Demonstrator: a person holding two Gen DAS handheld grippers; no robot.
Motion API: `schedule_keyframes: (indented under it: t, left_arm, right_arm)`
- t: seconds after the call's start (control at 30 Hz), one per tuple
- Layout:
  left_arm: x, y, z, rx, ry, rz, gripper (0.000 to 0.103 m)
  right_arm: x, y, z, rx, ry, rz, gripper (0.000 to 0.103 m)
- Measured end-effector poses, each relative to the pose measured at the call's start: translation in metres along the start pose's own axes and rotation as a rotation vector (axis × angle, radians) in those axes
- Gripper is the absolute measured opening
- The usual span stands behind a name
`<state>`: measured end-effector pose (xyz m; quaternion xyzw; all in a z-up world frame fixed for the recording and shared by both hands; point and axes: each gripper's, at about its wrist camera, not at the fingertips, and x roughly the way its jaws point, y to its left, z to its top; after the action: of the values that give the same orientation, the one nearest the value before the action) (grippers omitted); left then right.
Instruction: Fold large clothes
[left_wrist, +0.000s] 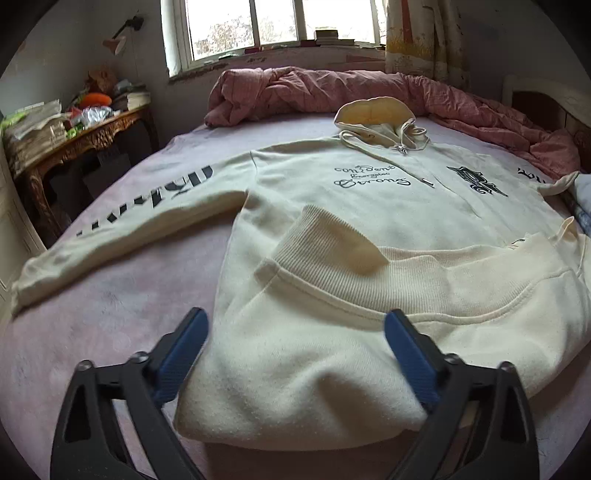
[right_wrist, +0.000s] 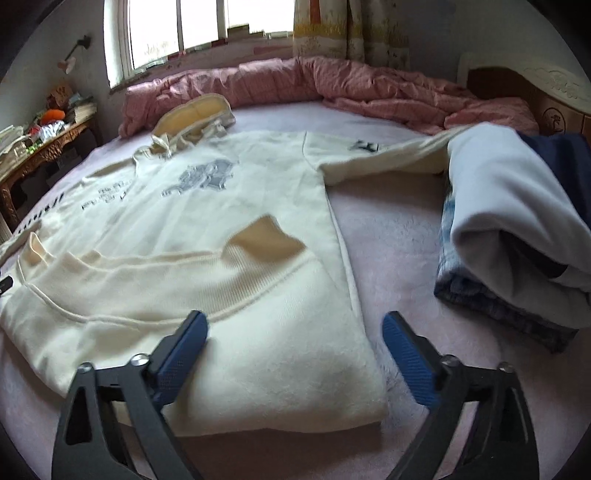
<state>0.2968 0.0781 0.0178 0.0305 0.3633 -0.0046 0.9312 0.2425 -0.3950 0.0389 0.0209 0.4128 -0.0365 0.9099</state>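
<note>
1. Cream hooded sweatshirt: it is lying front-up on the pink bed sheet, hood pointing toward the window, with the bottom part already turned up over the body so the ribbed hem band is facing upward.
2. Left sleeve: it is stretching flat out to the side, black lettering showing; the right sleeve is running out toward a pile of other clothes.
3. Handling, judged: the fleece is looking thick, soft and floppy, moderately heavy for cloth, not slippery, not fragile; it is likely sagging wherever unsupported.
4. Hold points, judged: the two corners of the near folded edge, or each sleeve at the cuff, are offering the firmest purchase through doubled cloth.
5. Left tongs: they are standing open, straddling the near left corner, pads not pressing.
6. Right tongs: likewise open over the near right corner, gripping nothing.
</note>
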Motion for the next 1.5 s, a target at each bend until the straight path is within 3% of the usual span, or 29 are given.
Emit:
schedule_keyframes:
  t: [0.03,0.07,0.13,0.27,0.37,0.43,0.53,0.57,0.63,0.73,0.8,0.87,1.0,1.17,1.3,1.4,1.5]
  left_arm:
    - [0.001,0.001,-0.002,-0.006,0.024,0.020,0.059]
    - [0.001,0.001,-0.005,0.003,0.040,0.060,0.054]
    - [0.002,0.001,-0.017,0.010,0.061,0.097,0.053]
    - [-0.006,0.010,-0.030,-0.006,0.078,0.100,0.055]
    - [-0.016,0.015,-0.038,-0.026,0.079,0.115,0.059]
    - [-0.027,0.016,-0.040,-0.028,0.041,0.107,0.058]
    - [-0.058,0.005,-0.030,0.003,-0.127,0.140,0.058]
    - [-0.068,-0.004,-0.027,0.036,-0.179,0.149,0.057]
    - [-0.080,-0.025,-0.019,0.111,-0.236,0.084,0.058]
    - [-0.074,-0.050,-0.012,0.131,-0.186,-0.126,0.058]
    - [-0.064,-0.069,-0.013,0.143,-0.113,-0.244,0.058]
    - [-0.059,-0.090,-0.016,0.179,-0.072,-0.294,0.058]
    - [-0.051,-0.124,-0.018,0.252,-0.049,-0.252,0.063]
    - [-0.021,-0.124,-0.032,0.213,0.080,-0.219,0.073]
    - [-0.029,-0.121,-0.034,0.211,0.070,-0.216,0.073]
    - [-0.035,-0.105,-0.023,0.169,0.040,-0.259,0.073]
    - [-0.042,-0.074,0.000,0.099,-0.040,-0.193,0.075]
  right_arm:
    - [0.008,-0.001,-0.003,-0.001,0.055,-0.016,0.065]
    - [0.012,-0.002,-0.005,-0.001,0.076,-0.030,0.064]
    - [0.007,-0.003,-0.008,-0.020,0.071,-0.048,0.056]
    - [-0.004,-0.007,-0.025,-0.039,0.087,-0.073,0.055]
    - [-0.017,-0.017,-0.035,-0.003,0.080,-0.044,0.056]
    - [-0.030,-0.021,-0.039,0.028,0.038,-0.044,0.056]
    - [-0.064,-0.008,-0.029,-0.002,-0.168,-0.096,0.056]
    - [-0.075,-0.001,-0.026,-0.006,-0.229,-0.077,0.056]
    - [-0.083,0.012,-0.021,0.011,-0.268,0.056,0.058]
    - [-0.068,0.044,-0.020,-0.003,-0.166,0.289,0.071]
    - [-0.057,0.069,-0.026,-0.041,-0.103,0.326,0.071]
    - [-0.048,0.092,-0.035,-0.123,-0.050,0.308,0.071]
    - [-0.038,0.113,-0.057,-0.233,-0.038,0.162,0.085]
    - [-0.032,0.095,-0.061,-0.168,0.014,0.215,0.086]
    - [-0.032,0.093,-0.061,-0.177,0.011,0.218,0.086]
    - [-0.041,0.091,-0.055,-0.174,-0.053,0.192,0.086]
    - [-0.051,0.078,-0.041,-0.165,-0.146,0.141,0.086]
